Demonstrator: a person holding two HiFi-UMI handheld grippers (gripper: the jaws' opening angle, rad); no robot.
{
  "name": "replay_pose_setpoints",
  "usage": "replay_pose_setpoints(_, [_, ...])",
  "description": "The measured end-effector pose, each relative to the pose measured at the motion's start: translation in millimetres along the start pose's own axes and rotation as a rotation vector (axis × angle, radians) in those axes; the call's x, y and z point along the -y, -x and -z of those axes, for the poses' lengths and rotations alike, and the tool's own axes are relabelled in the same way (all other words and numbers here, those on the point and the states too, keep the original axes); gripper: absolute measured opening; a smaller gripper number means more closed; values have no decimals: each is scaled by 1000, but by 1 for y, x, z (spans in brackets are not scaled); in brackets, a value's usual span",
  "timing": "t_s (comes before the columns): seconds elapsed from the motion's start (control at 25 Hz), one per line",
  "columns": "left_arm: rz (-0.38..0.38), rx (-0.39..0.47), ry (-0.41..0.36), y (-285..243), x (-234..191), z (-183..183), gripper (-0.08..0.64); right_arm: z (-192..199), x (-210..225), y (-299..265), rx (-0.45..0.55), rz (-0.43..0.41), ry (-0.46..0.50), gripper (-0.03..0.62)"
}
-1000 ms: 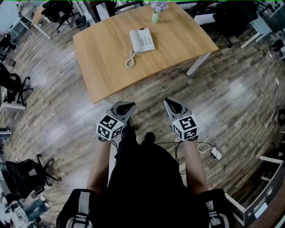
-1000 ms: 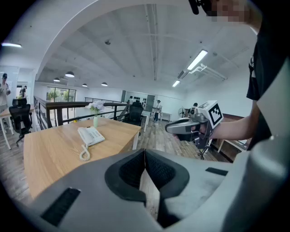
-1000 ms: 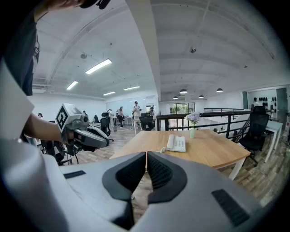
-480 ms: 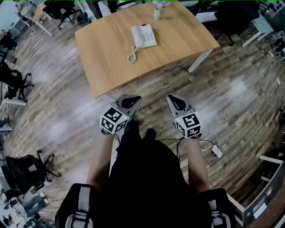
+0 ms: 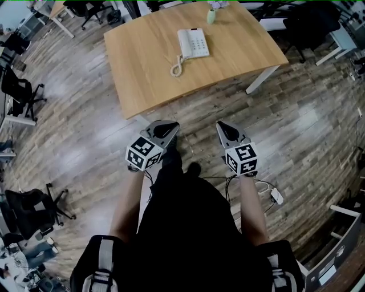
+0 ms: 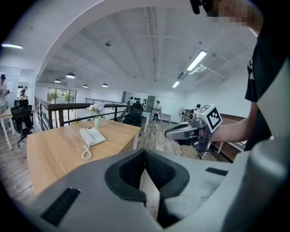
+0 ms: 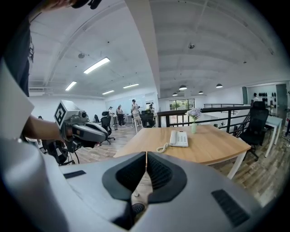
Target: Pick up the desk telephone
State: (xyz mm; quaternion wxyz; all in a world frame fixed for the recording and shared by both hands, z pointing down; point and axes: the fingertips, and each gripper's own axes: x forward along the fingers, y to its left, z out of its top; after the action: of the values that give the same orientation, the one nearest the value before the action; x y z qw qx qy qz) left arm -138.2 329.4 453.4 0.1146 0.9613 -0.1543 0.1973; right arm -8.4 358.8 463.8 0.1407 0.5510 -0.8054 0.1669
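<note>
A white desk telephone (image 5: 193, 43) with a coiled cord (image 5: 176, 65) lies on the wooden table (image 5: 148, 74) ahead of me. It also shows far off in the left gripper view as the telephone (image 6: 92, 136) and in the right gripper view as the telephone (image 7: 179, 138). My left gripper (image 5: 171, 126) and right gripper (image 5: 220, 125) hang over the floor, short of the table's near edge. Both are shut with nothing between their jaws. The left gripper (image 6: 145, 154) and the right gripper (image 7: 146, 157) point toward the table.
A small vase of flowers (image 5: 212, 13) stands at the table's far edge. Office chairs (image 5: 20, 94) stand at the left, and more desks and chairs (image 5: 308, 23) at the back right. Cables and a small device (image 5: 272, 194) lie on the plank floor by my right leg.
The table and telephone have shifted right and lower in the head view. Both grippers sit a little higher in frame and stay shut.
</note>
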Motion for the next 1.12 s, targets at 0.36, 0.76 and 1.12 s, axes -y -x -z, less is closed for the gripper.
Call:
replay_pose_setpoints(0.36, [21,5,16,-7,-8,-1,21,12,5,-6,-31,27,-32,25])
replay_pose_setpoints(0.76, [54,3,30,-24,-49,-10,21,4,30,-30,-36,96,-90,25])
replay_pose_setpoints(1.12, [102,-20,24,-49,-97,-23,21,-14,54,-72,-57,141,-106,26])
